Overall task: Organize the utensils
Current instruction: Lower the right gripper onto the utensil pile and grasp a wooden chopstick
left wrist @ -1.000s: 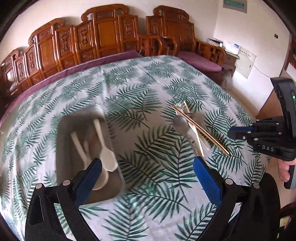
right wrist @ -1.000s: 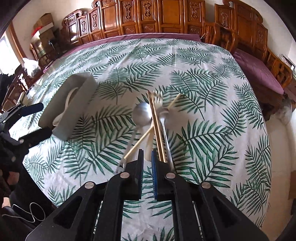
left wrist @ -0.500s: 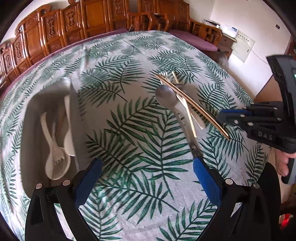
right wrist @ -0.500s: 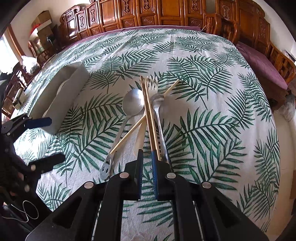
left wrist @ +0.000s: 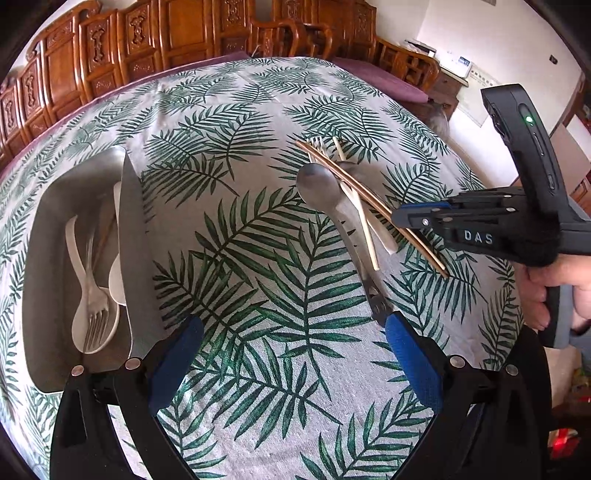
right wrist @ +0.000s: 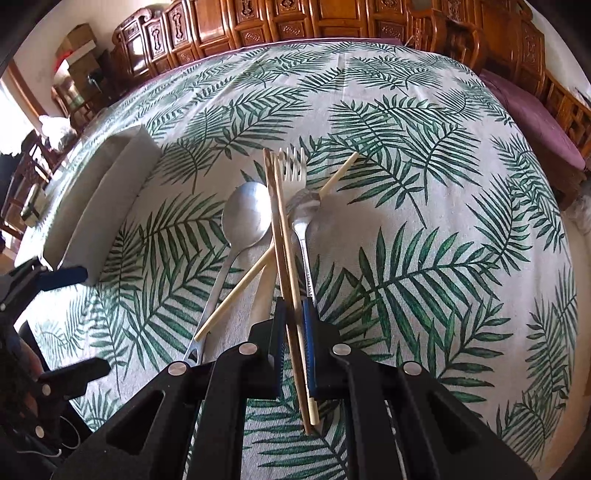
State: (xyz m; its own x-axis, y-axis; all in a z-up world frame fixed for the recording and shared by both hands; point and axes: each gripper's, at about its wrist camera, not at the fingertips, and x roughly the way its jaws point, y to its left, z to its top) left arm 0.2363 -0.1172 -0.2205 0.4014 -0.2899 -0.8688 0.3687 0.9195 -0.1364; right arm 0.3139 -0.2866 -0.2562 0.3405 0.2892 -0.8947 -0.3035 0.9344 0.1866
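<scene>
My right gripper is shut on a pair of brown chopsticks, held above the table; it shows from the side in the left wrist view. Under the chopsticks lie a metal spoon, a metal fork, a small metal spoon, one pale chopstick and a white utensil handle. My left gripper is open and empty above the tablecloth. A grey tray at the left holds white spoons, a fork and chopsticks.
The round table has a palm-leaf cloth. Carved wooden chairs ring the far side. The tray shows at the left in the right wrist view. A hand holds the right gripper at the table's right edge.
The right gripper has lifted the brown chopsticks off the pile and drawn them back. The left gripper has moved right and nearer the pile, still open.
</scene>
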